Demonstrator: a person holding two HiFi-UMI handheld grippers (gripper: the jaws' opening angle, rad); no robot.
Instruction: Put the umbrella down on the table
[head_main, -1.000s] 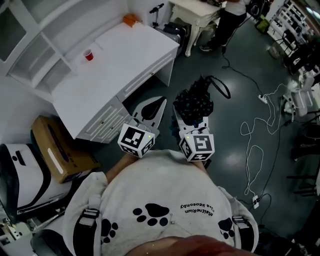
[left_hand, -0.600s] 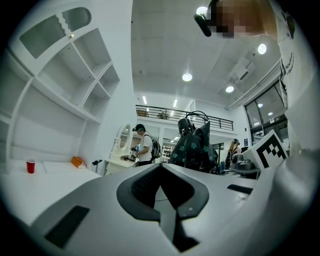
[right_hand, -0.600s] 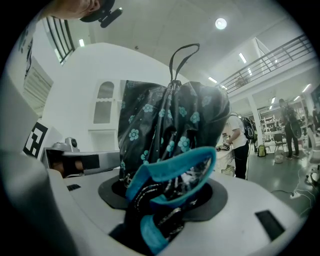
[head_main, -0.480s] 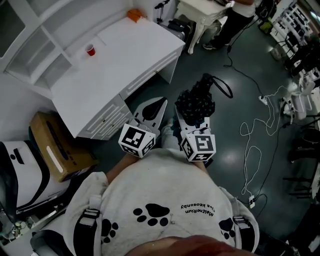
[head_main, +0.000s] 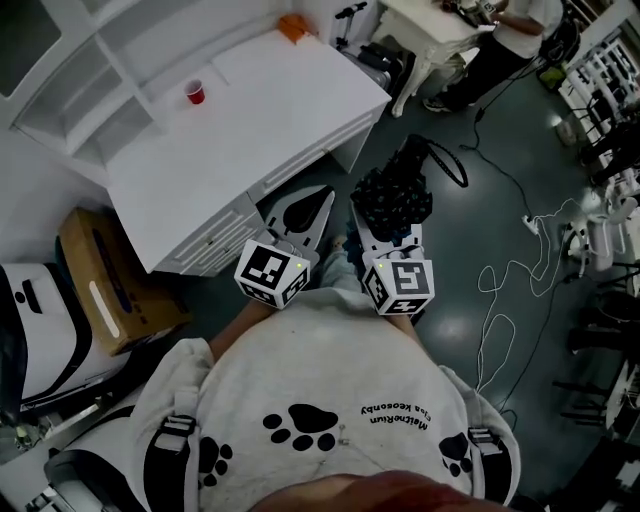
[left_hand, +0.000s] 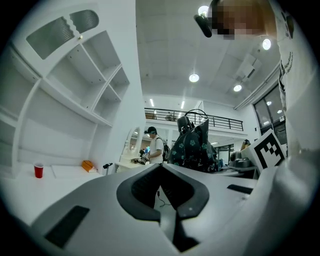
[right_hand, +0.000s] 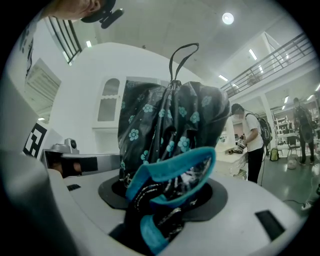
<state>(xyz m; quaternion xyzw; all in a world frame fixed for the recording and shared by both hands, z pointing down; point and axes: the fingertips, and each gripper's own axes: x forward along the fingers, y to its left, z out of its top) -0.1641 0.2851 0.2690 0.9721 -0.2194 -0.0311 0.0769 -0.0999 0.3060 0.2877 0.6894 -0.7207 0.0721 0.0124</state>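
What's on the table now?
On the table: a red cup by the shelves, an orange object at the far end. The umbrella is off it, in the right gripper. Nothing covers the top.

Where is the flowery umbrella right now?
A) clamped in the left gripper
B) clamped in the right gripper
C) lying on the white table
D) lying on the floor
B: the right gripper has its jaws closed on the folded umbrella, which is off the white table, while the left gripper holds nothing.
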